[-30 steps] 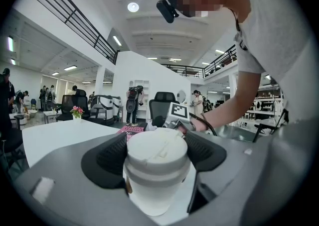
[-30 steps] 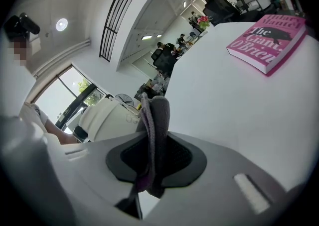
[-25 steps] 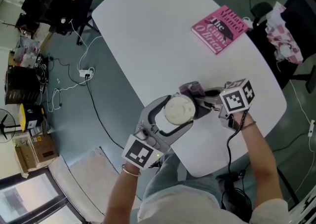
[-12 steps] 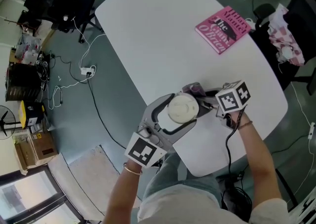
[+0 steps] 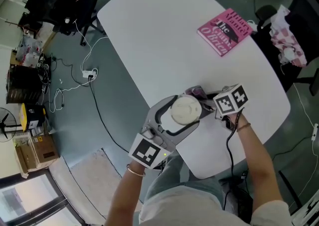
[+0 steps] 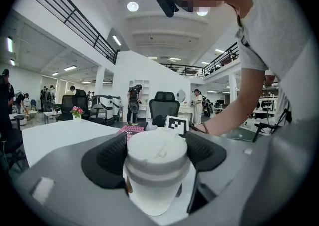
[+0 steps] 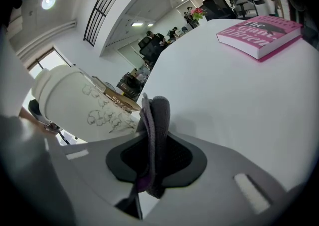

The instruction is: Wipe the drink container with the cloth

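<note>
The left tongs (image 5: 183, 112) are closed around the white drink container (image 6: 157, 170), upright at the near edge of the white counter (image 5: 164, 36). The right tongs (image 7: 155, 158) pinch a grey cloth (image 7: 156, 115) just beside its wall (only the right gripper view shows the line drawings there). A pink book (image 5: 224, 31) lies well apart.

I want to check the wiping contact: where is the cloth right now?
The cloth is pinched in the right gripper, right beside the right side of the white cup that the left gripper holds.
</note>
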`<control>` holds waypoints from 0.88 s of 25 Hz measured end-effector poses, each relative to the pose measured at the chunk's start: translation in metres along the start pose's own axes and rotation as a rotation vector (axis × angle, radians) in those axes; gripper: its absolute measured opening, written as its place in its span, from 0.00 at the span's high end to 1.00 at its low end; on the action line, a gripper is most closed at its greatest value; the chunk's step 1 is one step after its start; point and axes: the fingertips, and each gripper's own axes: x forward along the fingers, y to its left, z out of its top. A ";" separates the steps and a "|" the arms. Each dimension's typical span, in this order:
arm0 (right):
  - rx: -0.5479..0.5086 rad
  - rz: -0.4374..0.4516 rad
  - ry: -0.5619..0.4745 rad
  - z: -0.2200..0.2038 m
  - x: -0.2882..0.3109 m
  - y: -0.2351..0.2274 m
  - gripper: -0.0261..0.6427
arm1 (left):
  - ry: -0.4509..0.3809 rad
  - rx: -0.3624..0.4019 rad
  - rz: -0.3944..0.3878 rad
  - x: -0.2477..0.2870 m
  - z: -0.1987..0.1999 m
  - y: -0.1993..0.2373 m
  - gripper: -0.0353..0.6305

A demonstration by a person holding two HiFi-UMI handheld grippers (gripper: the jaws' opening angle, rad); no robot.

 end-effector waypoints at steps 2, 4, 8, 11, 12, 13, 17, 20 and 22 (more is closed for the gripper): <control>-0.004 -0.020 0.000 0.000 0.000 0.001 0.86 | -0.001 0.002 -0.001 -0.001 0.000 0.000 0.39; -0.007 -0.042 -0.002 -0.001 0.001 0.000 0.86 | -0.004 0.004 -0.002 -0.001 0.000 -0.001 0.39; 0.004 -0.072 -0.010 -0.001 -0.001 -0.001 0.86 | -0.009 0.009 -0.002 0.000 0.000 0.000 0.39; 0.007 -0.100 -0.027 0.000 -0.010 0.002 0.86 | -0.009 0.006 -0.002 -0.002 0.000 0.001 0.39; 0.008 -0.107 -0.039 0.001 -0.014 0.003 0.86 | -0.009 0.005 -0.002 -0.002 0.000 0.001 0.39; 0.009 -0.111 -0.052 0.002 -0.019 0.005 0.86 | -0.010 0.006 -0.003 -0.002 0.000 0.001 0.39; 0.027 -0.107 -0.105 0.004 -0.037 0.015 0.86 | -0.014 0.013 -0.005 -0.001 0.001 0.001 0.39; 0.044 -0.098 -0.162 0.008 -0.053 0.029 0.86 | -0.008 0.014 -0.005 0.000 0.001 0.001 0.39; 0.056 -0.105 -0.216 0.013 -0.066 0.038 0.86 | -0.010 0.021 -0.007 0.000 0.001 0.002 0.39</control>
